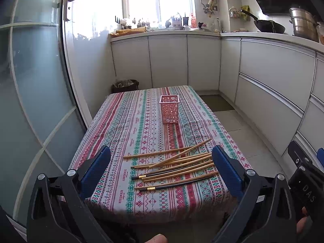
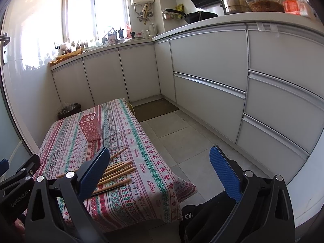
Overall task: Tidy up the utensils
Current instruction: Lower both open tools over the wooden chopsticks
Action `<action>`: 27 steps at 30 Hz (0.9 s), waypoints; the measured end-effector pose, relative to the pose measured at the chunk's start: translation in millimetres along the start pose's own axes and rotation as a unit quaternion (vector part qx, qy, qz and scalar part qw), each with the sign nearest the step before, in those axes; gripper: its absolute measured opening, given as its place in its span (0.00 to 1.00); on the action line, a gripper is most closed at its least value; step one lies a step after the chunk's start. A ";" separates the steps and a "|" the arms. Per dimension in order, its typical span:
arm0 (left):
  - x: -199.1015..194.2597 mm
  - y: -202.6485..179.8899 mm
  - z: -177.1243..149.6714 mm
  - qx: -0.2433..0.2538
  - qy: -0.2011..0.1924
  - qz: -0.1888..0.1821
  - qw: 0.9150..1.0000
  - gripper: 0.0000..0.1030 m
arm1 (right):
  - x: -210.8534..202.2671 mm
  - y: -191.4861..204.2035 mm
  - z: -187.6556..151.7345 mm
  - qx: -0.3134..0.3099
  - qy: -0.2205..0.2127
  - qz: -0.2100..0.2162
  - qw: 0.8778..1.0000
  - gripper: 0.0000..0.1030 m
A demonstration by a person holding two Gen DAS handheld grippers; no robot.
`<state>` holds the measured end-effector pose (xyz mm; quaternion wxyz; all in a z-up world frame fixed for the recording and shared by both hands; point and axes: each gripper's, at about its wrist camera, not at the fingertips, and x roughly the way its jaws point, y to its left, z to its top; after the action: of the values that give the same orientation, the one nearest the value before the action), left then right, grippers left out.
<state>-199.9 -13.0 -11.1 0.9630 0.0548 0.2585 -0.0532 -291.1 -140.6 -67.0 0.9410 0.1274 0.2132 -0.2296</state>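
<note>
Chopsticks (image 1: 178, 166) lie loose on the near part of the tabletop (image 1: 125, 125), which we see covered by a striped cloth patterned in red, green and white. Most are plain light wood; we count two dark ones with gold bands near one end, and about ten sticks in all, though the overlaps make our count uncertain. They lie roughly side by side, running left to right, with one crossing the others at a slant.

Farther along the tabletop stands one pink holder (image 1: 169, 109) with a perforated wall and a square mouth, upright and well apart from the chopsticks. We cannot make out anything inside it.

Our left tongs (image 1: 162, 160) hover above the near edge with the blue fingers spread wide on either side of the pile, gripping nothing. Our right tongs (image 2: 160, 162) are likewise spread wide and empty, off the right edge of the tabletop, the left finger (image 2: 95, 172) over the chopsticks' ends (image 2: 119, 170) and the right one over the tiled floor (image 2: 178, 133).
</note>
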 end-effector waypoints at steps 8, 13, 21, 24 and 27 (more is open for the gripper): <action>5.1 -0.8 2.6 0.001 0.012 0.000 1.000 0.93 | 4.6 -0.6 0.6 -0.002 0.008 0.001 1.000 0.93; 34.9 -4.4 4.0 0.027 0.069 -0.032 0.997 0.93 | 21.2 -5.2 0.7 0.009 0.031 0.011 0.999 0.93; 128.3 -12.6 13.4 0.150 0.202 -0.088 0.964 0.93 | 61.7 -15.4 12.4 0.023 0.065 0.093 0.993 0.93; 167.9 -26.0 21.3 0.194 0.263 -0.144 0.934 0.93 | 83.2 -18.9 18.4 0.026 0.081 0.121 0.989 0.93; 209.0 -43.1 31.0 0.214 0.320 -0.185 0.904 0.93 | 111.1 -22.5 20.2 0.044 0.115 0.149 0.981 0.93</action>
<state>-10.4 -75.3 -93.0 0.7667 0.2252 0.5403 -0.2638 -205.9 -208.7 -103.6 0.9273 0.2245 0.2888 -0.0795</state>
